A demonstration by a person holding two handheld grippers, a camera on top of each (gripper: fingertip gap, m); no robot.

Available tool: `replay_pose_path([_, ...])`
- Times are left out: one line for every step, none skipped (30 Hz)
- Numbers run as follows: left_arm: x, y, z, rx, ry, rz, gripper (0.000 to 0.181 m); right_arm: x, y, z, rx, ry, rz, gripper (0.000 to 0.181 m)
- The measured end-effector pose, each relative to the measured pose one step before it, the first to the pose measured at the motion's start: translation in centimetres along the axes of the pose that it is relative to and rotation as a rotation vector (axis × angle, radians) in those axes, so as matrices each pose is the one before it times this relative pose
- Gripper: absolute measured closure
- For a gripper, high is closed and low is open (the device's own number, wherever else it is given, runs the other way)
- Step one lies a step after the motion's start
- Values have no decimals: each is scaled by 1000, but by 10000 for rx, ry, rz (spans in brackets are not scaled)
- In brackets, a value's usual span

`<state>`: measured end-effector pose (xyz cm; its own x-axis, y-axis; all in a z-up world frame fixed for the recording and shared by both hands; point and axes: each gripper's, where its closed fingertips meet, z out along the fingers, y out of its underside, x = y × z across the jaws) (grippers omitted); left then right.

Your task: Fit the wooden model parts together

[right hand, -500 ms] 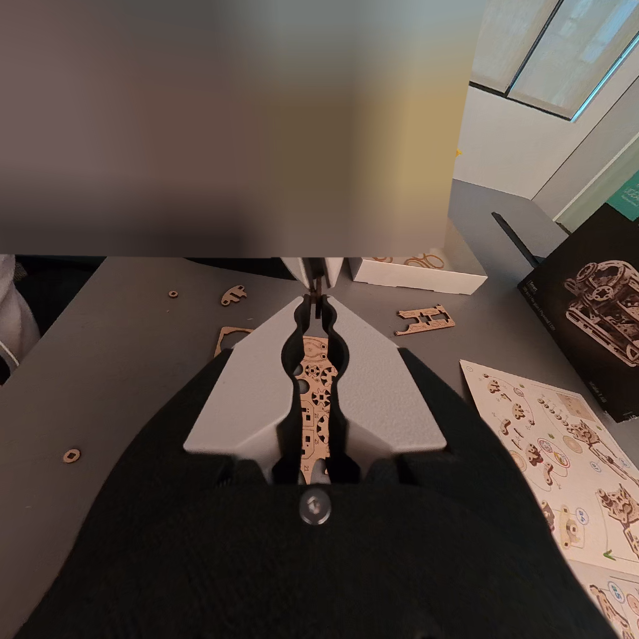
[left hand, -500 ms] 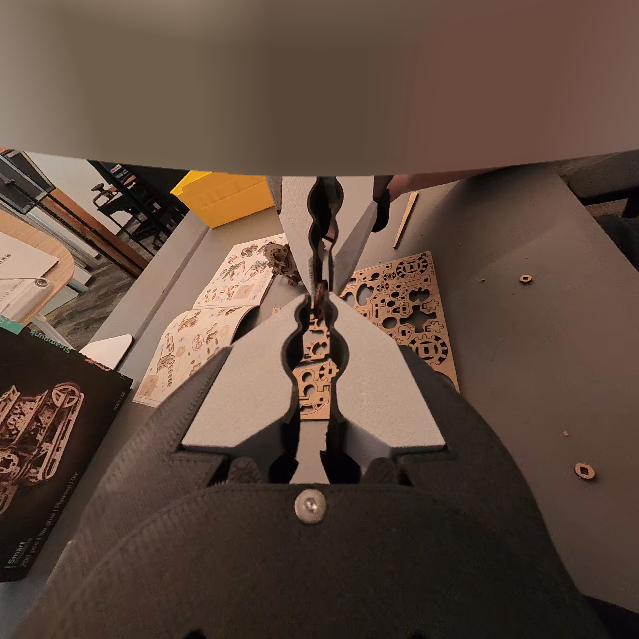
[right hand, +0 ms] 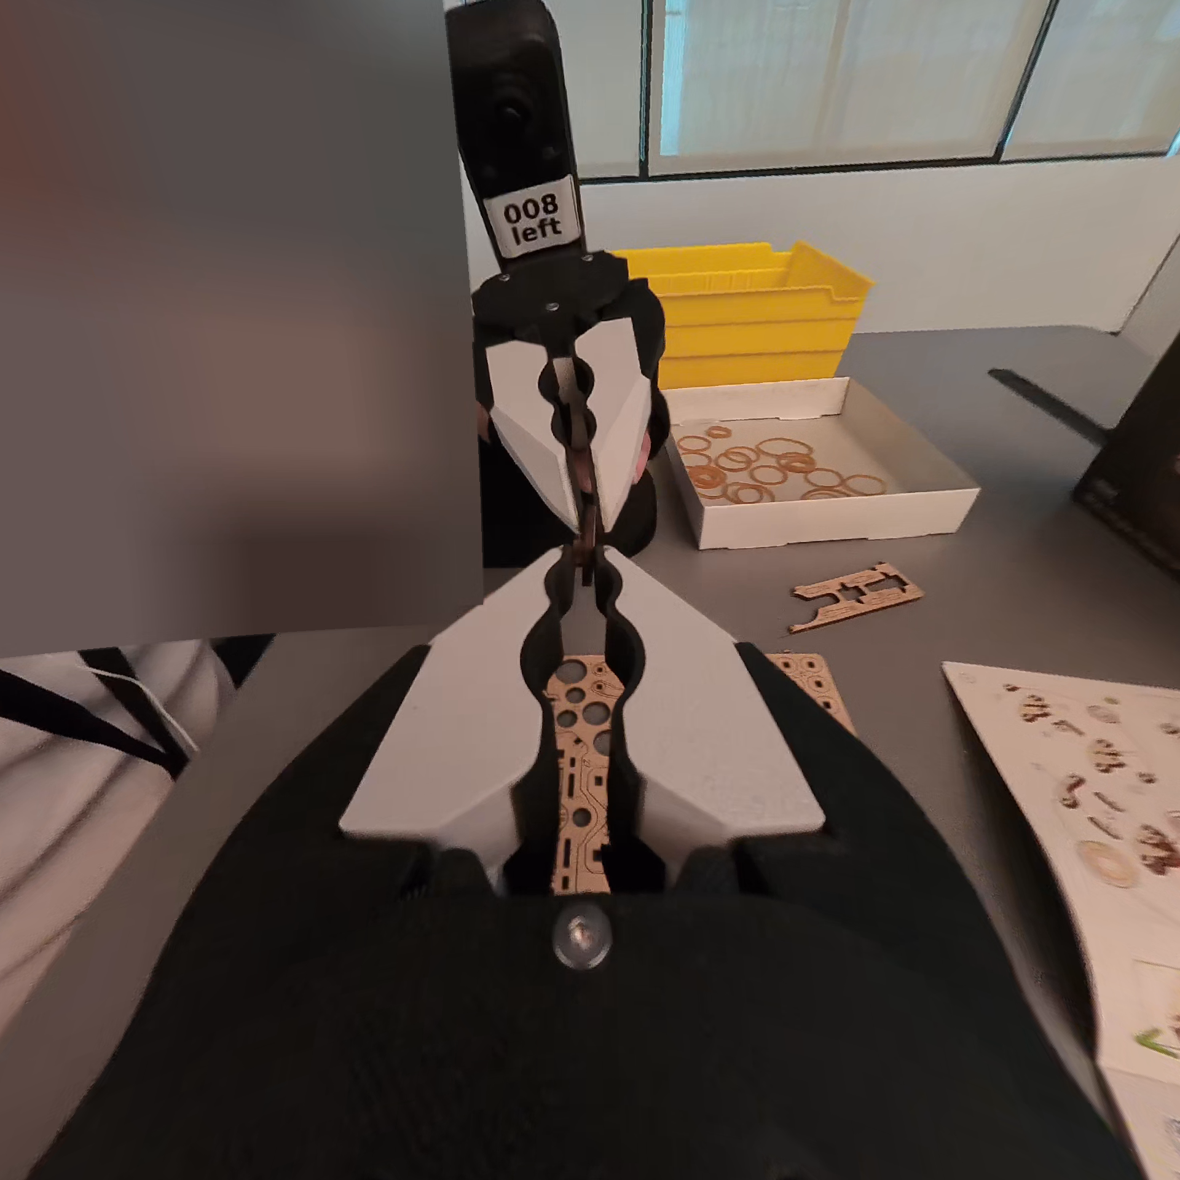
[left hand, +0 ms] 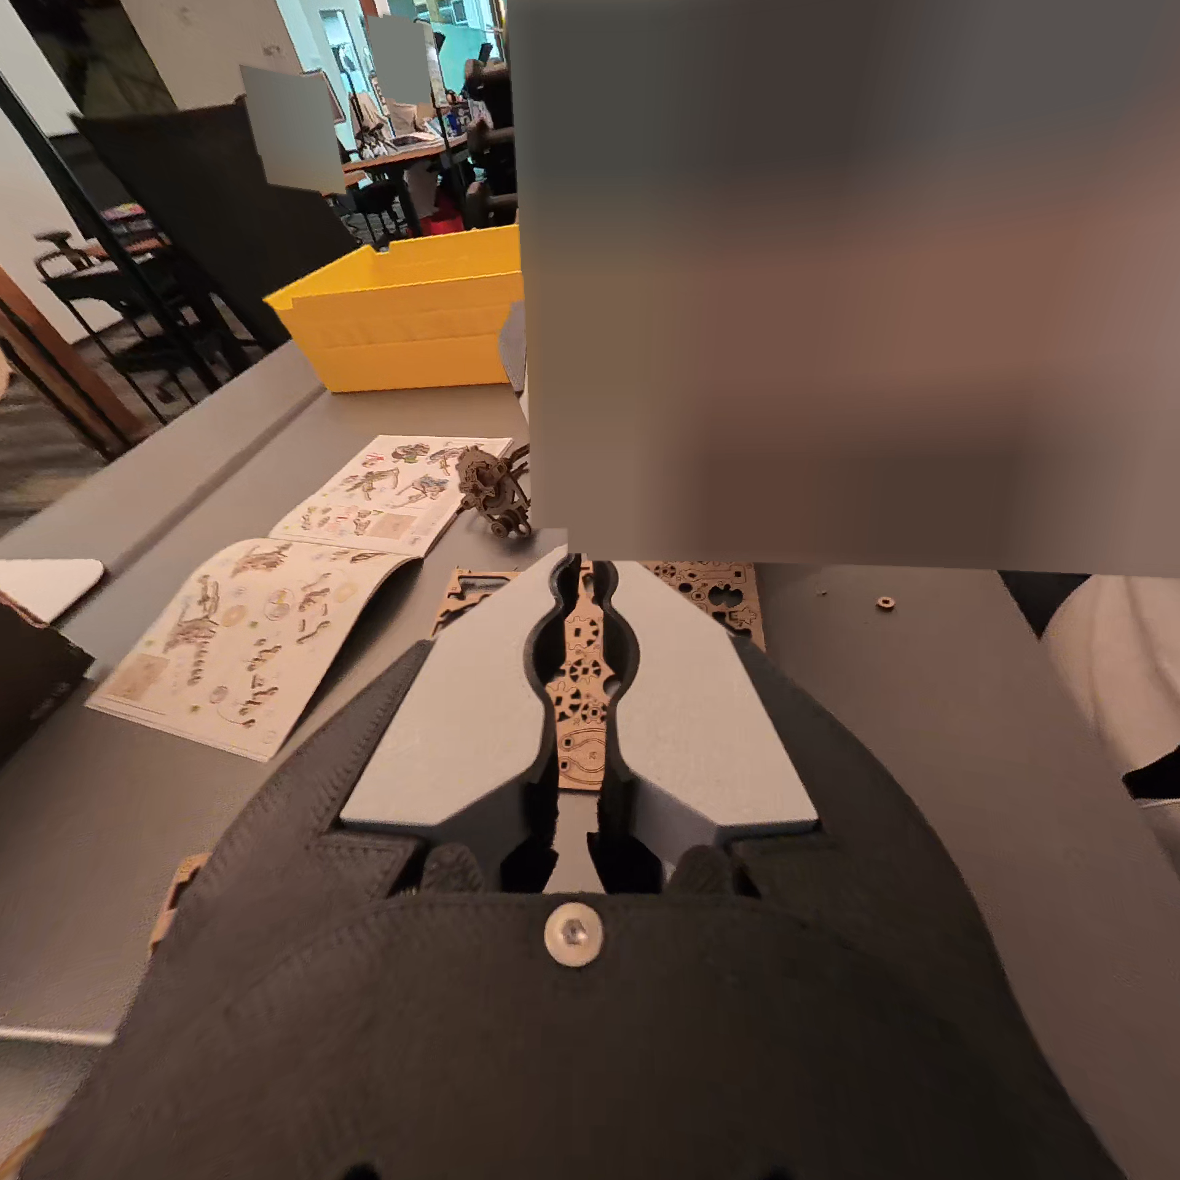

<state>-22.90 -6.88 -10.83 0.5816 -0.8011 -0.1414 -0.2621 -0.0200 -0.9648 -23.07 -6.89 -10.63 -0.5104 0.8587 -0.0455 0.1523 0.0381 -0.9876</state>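
Where both claws meet, wooden part (right hand: 584, 504) pinched.

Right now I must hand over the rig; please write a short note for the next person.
Right claw: shut on a small dark wooden part.
Left claw: shut on another thin wooden part, tip to tip with the right one, above the table.
On the table: cut wooden sheet, loose wooden frame piece, instruction booklet, half-built model.
Done: both parts picked up and brought together.
Left: whether they are seated I cannot tell; check, then press them in.
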Motion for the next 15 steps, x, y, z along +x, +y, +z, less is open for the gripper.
replay_pose_path([-78,69,-6,-20,34,-151,179,45,4,-36,81,-99,202,180])
replay_pose_path([-84,88,0,-39,0,-83,180,115,28,-40,36,-1,76,180])
replay_pose_path([-129,98,9,-54,-49,-61,180,114,29,-23,9,49,-7,179])
replay_pose_path([-32,42,2,-21,-1,-27,179,34,32,-14,-22,26,-28,180])
replay_pose_path([9,10,-5,3,15,-9,180,-23,17,13,-36,-3,-21,180])
replay_pose_path([-8,-12,0,9,-9,5,179,9,10,7,-36,42,-51,180])
replay_pose_path([-17,-32,-14,17,-19,30,179,52,-9,2,-19,79,-84,180])
replay_pose_path([14,-43,-15,15,-8,46,180,77,22,11,-53,99,-84,181])
replay_pose_path([52,-15,-2,-5,5,65,180,28,25,9,-48,74,-133,181])
replay_pose_path([19,9,5,-30,-23,100,180,-3,29,0,-43,77,-223,181])
replay_pose_path([-21,29,15,-41,-77,138,180,41,74,14,-71,123,-311,181])
replay_pose_path([-22,40,33,-39,-79,139,180,29,122,23,-98,125,-335,181])
replay_pose_path([9,62,32,-53,-42,108,180,7,180,50,-138,93,-278,181])
replay_pose_path([39,65,30,-47,-5,60,180,-19,197,78,-165,68,-187,181])
replay_pose_path([41,27,25,-14,15,11,180,-36,189,93,-147,48,-143,181])
